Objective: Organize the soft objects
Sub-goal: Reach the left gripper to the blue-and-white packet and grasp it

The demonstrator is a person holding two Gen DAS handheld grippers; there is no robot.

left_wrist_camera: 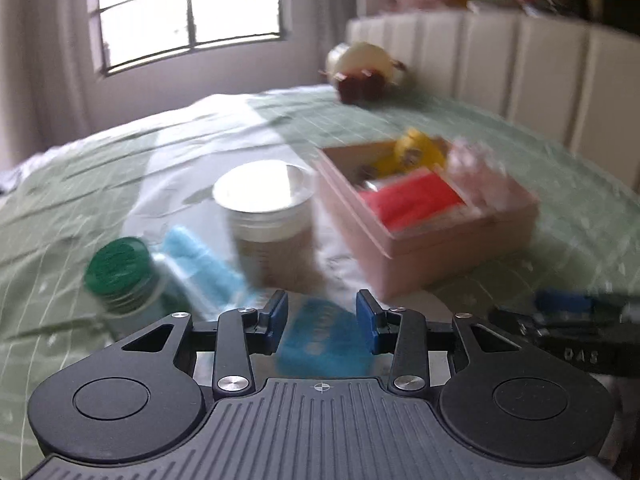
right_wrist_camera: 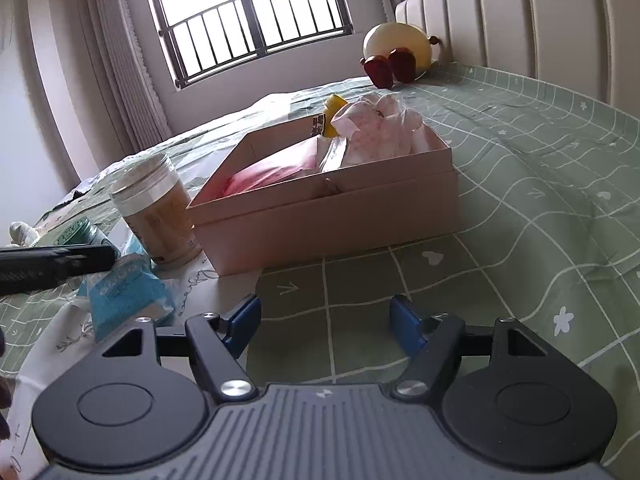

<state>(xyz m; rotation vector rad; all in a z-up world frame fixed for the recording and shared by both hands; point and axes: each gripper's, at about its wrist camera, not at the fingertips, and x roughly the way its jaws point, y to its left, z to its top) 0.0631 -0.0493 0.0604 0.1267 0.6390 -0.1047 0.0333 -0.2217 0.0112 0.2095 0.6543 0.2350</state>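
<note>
A blue soft packet (left_wrist_camera: 324, 340) (right_wrist_camera: 128, 300) lies on a white printed bag on the bed, right under my left gripper (left_wrist_camera: 322, 316), whose blue pads stand apart on either side of it without pressing it. The left wrist view is blurred. My right gripper (right_wrist_camera: 324, 320) is open over the bare green checked sheet, with nothing between its fingers. A pink open box (left_wrist_camera: 440, 240) (right_wrist_camera: 320, 216) sits just beyond both grippers. It holds a red packet (left_wrist_camera: 408, 196), a yellow item (left_wrist_camera: 416, 152) and a pink-and-white pouch (right_wrist_camera: 380, 128).
A silver-lidded jar (left_wrist_camera: 264, 200) (right_wrist_camera: 160, 208) stands left of the box, with a green-lidded jar (left_wrist_camera: 120, 272) and a light blue cloth (left_wrist_camera: 200, 264) beside it. A round plush toy (right_wrist_camera: 400, 52) rests by the padded headboard (right_wrist_camera: 520, 20). A window is behind the bed.
</note>
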